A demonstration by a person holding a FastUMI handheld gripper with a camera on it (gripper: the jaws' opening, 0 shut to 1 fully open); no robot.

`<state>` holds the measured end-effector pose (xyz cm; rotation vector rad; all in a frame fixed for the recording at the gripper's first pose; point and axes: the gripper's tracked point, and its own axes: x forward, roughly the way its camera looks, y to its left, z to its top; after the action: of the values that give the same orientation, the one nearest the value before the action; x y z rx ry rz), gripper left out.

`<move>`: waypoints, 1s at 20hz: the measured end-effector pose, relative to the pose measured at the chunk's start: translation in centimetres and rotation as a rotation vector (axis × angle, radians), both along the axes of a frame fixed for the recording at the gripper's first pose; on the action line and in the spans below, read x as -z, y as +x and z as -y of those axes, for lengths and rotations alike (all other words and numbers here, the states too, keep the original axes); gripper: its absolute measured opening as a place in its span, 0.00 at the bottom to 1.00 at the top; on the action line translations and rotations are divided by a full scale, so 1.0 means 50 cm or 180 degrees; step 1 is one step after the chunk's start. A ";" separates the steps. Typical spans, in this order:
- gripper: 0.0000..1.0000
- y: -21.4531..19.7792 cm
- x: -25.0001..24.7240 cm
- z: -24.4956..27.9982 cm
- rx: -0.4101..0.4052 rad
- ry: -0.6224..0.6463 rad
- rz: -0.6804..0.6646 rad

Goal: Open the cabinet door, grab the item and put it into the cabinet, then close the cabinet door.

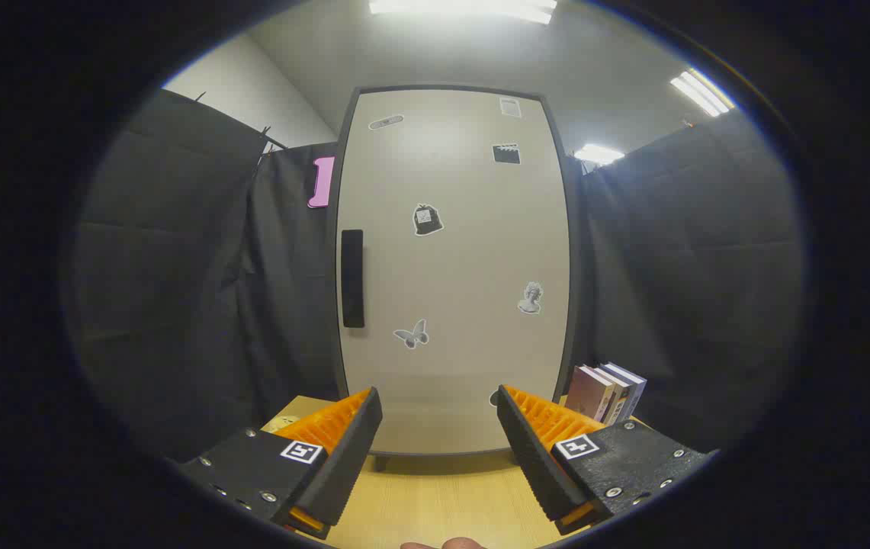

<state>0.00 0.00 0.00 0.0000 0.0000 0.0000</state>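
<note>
Standing upright at the far end of the wooden table (435, 496), the cabinet (454, 267) faces the tongs squarely, its pale door shut and dotted with small stickers (427, 219). A dark vertical handle (352, 278) sits along the door's left edge, so the hinges are most likely on the right and the door should swing out toward the near side. That handle looks like the place to take hold: a stiff, narrow bar, probably easy for two fingers to pinch from the sides (the flat door face itself offers nothing to grip). The door looks like a rigid, light panel that I expect would move with a modest pull, though a catch may resist at first.

Just right of the cabinet's foot stands a short row of books (607, 393), upright and close together, stiff and fairly light by the look of them; one may be the item to stow. The gripper (439, 415) hovers over the near table with its fingers spread wide apart, holding nothing, well short of the door.
</note>
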 end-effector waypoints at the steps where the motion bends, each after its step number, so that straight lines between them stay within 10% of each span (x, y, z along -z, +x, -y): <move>1: 0.94 0.001 -0.001 0.001 0.0003 0.0007 0.0001; 20: 0.95 0.045 -0.016 -0.018 -0.0041 -0.0015 0.0127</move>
<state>2.26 0.90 0.82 -0.0046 -0.0400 0.0130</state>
